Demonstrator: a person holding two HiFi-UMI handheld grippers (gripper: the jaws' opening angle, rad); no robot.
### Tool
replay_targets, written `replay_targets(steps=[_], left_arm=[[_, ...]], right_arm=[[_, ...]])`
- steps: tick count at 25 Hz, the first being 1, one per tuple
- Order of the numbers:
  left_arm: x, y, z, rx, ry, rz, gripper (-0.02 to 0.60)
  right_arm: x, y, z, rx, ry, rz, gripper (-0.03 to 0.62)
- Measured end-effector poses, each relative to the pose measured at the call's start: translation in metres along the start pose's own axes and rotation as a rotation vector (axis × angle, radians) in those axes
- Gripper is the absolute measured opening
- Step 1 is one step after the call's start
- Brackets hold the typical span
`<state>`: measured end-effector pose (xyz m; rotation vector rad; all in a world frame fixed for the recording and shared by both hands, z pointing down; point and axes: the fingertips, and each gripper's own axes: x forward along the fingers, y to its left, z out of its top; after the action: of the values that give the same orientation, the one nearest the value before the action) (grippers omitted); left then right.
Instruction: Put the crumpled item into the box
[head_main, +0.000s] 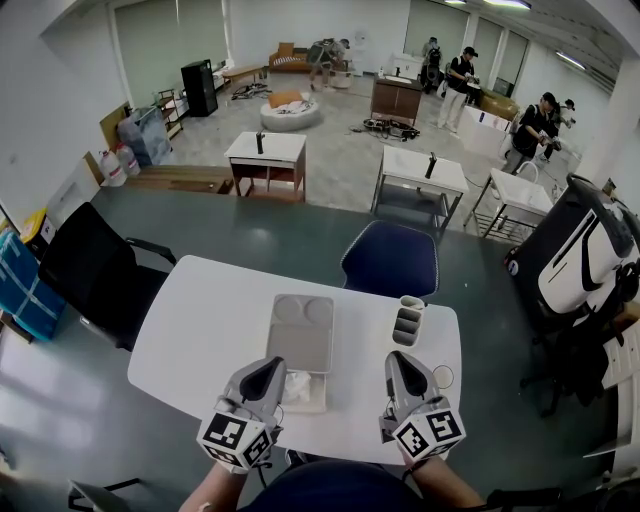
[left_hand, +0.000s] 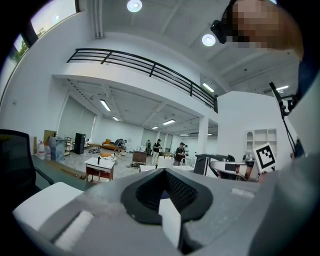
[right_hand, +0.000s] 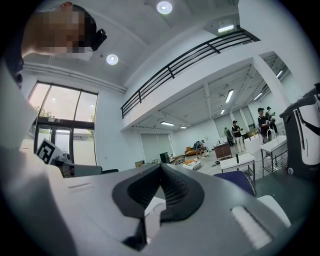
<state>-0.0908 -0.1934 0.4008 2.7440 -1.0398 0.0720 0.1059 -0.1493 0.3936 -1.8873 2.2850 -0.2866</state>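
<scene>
The left tongs (head_main: 268, 370) are closed tip to tip with nothing between them, and the right tongs (head_main: 400, 360) look the same, pinched together and empty. Both hover over the near edge of the white tabletop (head_main: 200, 300). Just beside the left pair, the crumpled white item (head_main: 298, 388) seems to lie in the near compartment of the grey box (head_main: 300, 345), so the placing looks done; if it only rests on the rim, the left pair must open and nudge it in

Left hand-held gripper (head_main: 272, 366) shut; right hand-held gripper (head_main: 399, 360) apparently shut.
</scene>
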Motion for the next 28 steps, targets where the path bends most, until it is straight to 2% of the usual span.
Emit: replay_targets(steps=[28], left_arm=[[0.007,0.003,-0.014,-0.022,0.034,0.007,0.002]], right_arm=[[0.006,-0.006,-0.008,0.016,0.018,0.003,0.002]])
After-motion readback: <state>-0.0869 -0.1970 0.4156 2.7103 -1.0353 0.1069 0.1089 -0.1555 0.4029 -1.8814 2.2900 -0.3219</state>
